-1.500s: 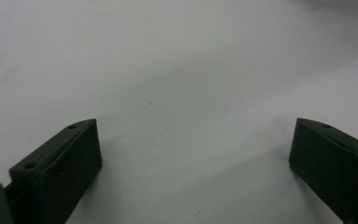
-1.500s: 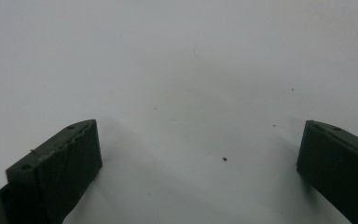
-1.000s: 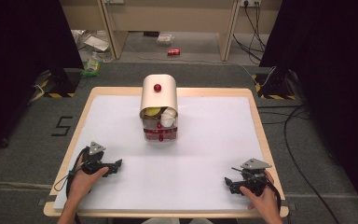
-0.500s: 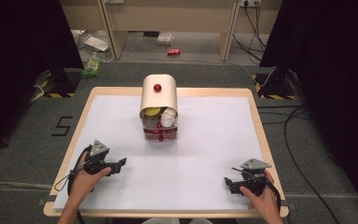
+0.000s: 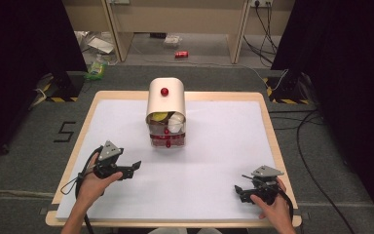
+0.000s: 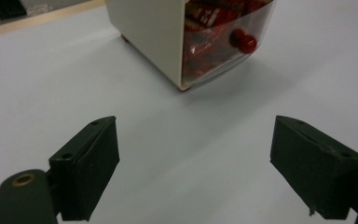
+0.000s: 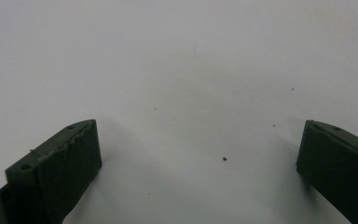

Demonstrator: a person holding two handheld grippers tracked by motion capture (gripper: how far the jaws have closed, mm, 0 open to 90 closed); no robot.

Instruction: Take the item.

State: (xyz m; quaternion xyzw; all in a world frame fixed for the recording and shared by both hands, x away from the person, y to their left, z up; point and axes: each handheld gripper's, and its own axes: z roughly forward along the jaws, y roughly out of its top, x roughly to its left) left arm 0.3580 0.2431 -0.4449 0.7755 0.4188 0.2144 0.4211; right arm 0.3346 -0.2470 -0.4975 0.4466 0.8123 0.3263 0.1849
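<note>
Since the earlier frames the left gripper [image 5: 135, 166] has crept forward and inward toward the cream container [image 5: 166, 101], while the right gripper [image 5: 239, 191] has stayed where it was, near the table's front right corner. The container itself has not shifted.

The left gripper's jaws are spread wide with nothing between them. In the left gripper view [image 6: 193, 172] they frame bare white surface, with the container's near corner just beyond. The right gripper is likewise released, its jaws far apart over plain tabletop in the right gripper view [image 7: 198, 175].

The container stands at the table's centre, toward the far edge. It has a rounded cream hood with a red knob [image 5: 164, 91] on top, and a clear drawer [image 6: 223, 39] at the bottom, packed with red wrappers and carrying its own red knob [image 6: 244, 42]. Yellow and white items sit in the opening under the hood.

The table [image 5: 214, 161] is white-topped with a pale wooden rim. Around it lies grey carpet; left of the container a "5" [image 5: 65, 131] is marked on the floor. Beyond the container a red can [image 5: 181, 54] lies beneath a wooden bench, black curtains hang at both sides, and cables trail on the right.
</note>
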